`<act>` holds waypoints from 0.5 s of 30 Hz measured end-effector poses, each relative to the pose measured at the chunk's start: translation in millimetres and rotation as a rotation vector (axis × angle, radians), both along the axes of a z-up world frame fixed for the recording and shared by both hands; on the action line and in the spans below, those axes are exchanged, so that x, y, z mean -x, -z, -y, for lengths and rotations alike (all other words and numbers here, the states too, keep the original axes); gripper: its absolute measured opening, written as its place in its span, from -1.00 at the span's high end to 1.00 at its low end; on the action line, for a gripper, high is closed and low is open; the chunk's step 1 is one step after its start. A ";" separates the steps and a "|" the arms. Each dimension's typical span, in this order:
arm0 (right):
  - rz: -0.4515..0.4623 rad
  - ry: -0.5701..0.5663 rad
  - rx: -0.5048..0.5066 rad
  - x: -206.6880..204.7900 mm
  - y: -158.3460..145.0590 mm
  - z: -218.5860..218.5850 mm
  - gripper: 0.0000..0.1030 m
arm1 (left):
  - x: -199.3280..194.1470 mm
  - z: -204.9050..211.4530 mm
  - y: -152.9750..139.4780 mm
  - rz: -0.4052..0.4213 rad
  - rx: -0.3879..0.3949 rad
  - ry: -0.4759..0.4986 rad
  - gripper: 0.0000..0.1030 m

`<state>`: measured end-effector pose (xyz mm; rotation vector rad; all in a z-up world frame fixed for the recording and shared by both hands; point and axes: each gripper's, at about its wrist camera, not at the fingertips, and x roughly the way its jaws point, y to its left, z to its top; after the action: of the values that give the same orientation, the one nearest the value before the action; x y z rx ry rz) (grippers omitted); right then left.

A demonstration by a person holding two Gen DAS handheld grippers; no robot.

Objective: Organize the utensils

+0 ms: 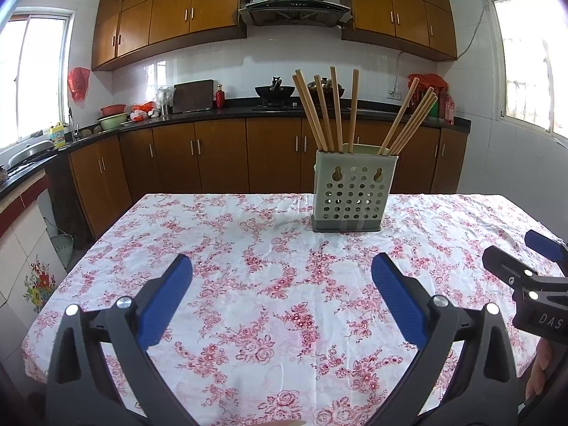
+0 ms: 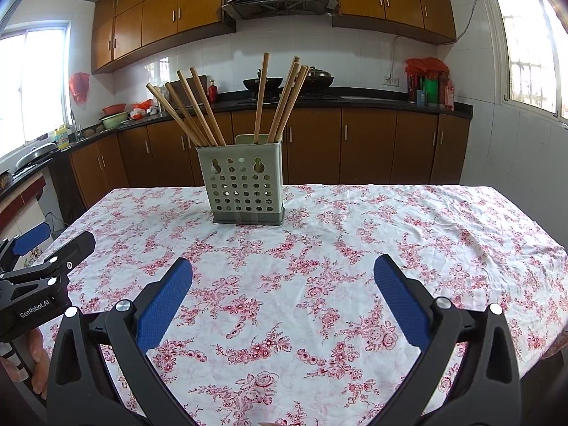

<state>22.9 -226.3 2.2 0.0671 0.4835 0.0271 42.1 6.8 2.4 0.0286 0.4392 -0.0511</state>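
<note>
Chopsticks (image 2: pixel 198 106) upright in holder (image 2: pixel 241 184)

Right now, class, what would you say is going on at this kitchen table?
A person holds a two-finger tool in each hand above a table covered in a floral cloth. Both the left tool and the right tool are open and empty, touching nothing. Farther back on the table stands a perforated holder with wooden chopsticks leaning in two bunches inside it. No loose utensils show on the cloth, so the sorting looks done, or not begun.
</note>
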 end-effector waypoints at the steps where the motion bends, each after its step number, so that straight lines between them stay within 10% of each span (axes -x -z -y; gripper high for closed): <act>1: 0.000 0.000 0.000 0.0 -0.1 -0.1 -0.97 | -0.1 -0.1 0.0 0.000 0.000 0.000 -0.92; 15: 0.000 0.000 -0.001 -0.1 -0.1 1.3 -0.97 | -0.3 -1.2 0.3 0.000 0.001 0.000 -0.92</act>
<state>23.0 -227.6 2.2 0.0684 0.4835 0.0269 42.4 8.1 2.2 0.0280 0.4396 -0.0513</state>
